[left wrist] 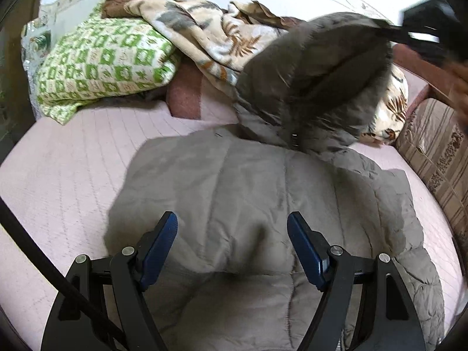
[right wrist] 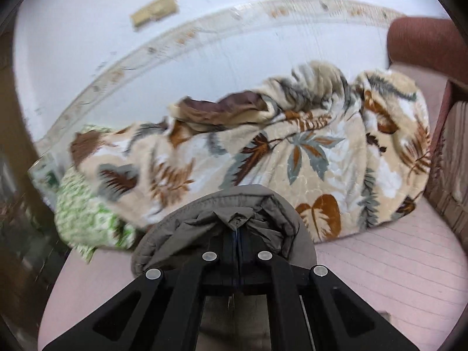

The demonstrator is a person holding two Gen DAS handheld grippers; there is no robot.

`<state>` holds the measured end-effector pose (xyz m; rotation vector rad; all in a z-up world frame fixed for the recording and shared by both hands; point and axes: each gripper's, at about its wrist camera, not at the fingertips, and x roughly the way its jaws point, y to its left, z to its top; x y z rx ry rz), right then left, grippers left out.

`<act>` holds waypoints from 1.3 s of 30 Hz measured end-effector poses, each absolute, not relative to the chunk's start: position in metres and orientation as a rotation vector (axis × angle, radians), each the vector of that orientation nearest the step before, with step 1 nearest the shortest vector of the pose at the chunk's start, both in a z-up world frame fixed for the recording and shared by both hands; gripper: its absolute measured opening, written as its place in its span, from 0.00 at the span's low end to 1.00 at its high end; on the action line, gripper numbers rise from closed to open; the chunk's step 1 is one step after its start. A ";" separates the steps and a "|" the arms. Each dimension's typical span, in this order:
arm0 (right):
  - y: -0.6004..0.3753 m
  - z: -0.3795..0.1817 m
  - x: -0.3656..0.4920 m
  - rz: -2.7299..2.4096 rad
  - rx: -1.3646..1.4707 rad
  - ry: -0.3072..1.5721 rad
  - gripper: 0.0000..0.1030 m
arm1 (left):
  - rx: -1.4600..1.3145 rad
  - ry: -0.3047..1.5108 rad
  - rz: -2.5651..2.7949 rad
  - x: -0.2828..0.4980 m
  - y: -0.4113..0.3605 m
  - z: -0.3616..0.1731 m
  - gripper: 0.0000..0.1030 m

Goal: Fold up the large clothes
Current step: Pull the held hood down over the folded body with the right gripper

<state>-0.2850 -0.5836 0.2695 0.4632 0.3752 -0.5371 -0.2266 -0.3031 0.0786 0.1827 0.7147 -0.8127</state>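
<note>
A grey-brown padded jacket (left wrist: 248, 193) lies spread on the pink quilted bed (left wrist: 67, 181). My left gripper (left wrist: 232, 225) is open and empty, its blue pads (left wrist: 159, 248) hovering over the jacket's lower body. My right gripper (right wrist: 237, 228) is shut on the jacket's hood (right wrist: 234, 213). In the left wrist view the hood (left wrist: 318, 79) is lifted above the jacket's collar at the upper right, held by the right gripper (left wrist: 395, 33). The hood's fabric bunches around the closed fingers.
A leaf-print beige blanket (right wrist: 292, 152) and a green-patterned quilt (left wrist: 105, 61) are piled at the bed's far side against a white wall. A reddish-brown cushion (left wrist: 185, 93) lies between them. A striped sofa arm (left wrist: 435, 158) borders the bed on the right.
</note>
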 end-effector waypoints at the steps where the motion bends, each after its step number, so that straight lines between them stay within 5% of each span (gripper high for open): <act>1: -0.567 0.272 -0.300 -0.514 0.457 0.369 0.02 | 0.176 0.709 -0.801 -0.224 -0.300 0.080 0.74; 10: -0.427 0.246 -0.397 -0.404 0.372 0.384 0.02 | 0.058 0.692 -0.715 -0.199 -0.261 0.100 0.74; 24: -0.423 0.052 -0.380 -0.451 0.519 0.741 0.02 | 0.081 0.651 -0.821 -0.218 -0.287 0.098 0.74; 31: -0.433 0.047 -0.379 -0.401 0.552 0.755 0.06 | 0.325 0.782 -0.831 -0.232 -0.343 0.043 0.75; 34: -0.427 0.055 -0.393 -0.386 0.536 0.796 0.17 | 0.334 0.770 -0.827 -0.235 -0.343 0.045 0.75; 39: -0.416 0.089 -0.421 -0.378 0.496 0.739 0.18 | 0.331 0.769 -0.823 -0.235 -0.342 0.044 0.75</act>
